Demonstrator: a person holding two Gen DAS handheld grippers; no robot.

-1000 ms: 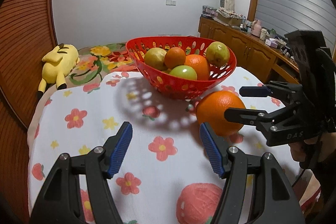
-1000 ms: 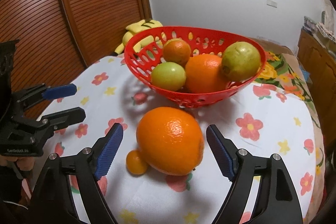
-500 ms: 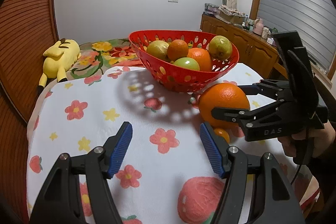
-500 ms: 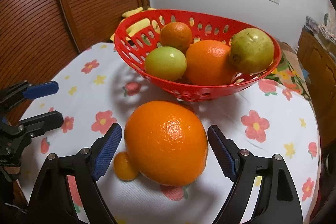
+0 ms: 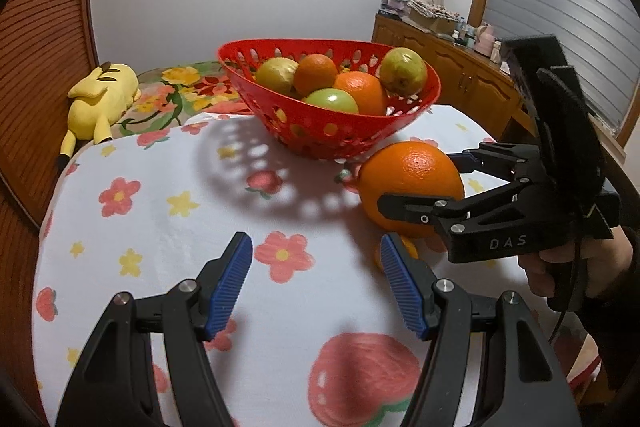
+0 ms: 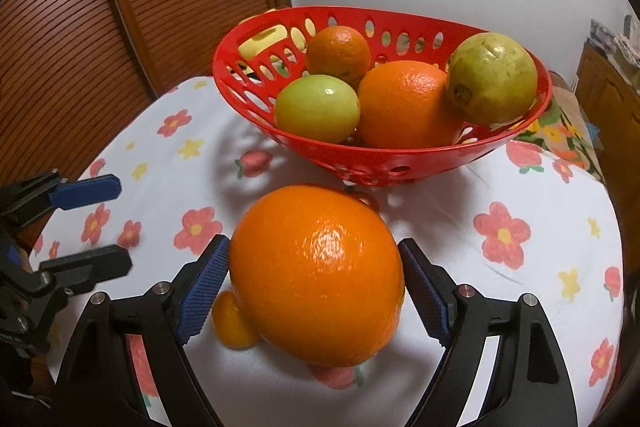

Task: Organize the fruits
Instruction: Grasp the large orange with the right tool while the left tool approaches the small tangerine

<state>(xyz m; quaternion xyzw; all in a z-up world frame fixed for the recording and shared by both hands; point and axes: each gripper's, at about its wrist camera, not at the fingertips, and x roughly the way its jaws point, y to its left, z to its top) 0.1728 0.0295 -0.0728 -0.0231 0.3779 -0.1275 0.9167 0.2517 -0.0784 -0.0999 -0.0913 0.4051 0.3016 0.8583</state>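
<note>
Big glossy pebbled orange sits on the floral tablecloth in front of the red basket, slightly egg-shaped with its long axis tilted, right gripper straddling it wide, pad contact unclear; left gripper half-open, empty.

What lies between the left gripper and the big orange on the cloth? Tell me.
A small orange fruit, close against the big orange, partly hidden by a finger of the left gripper in the left wrist view.

Black claws, ribbed blue pads, silver screws, white "DAS" lettering.
</note>
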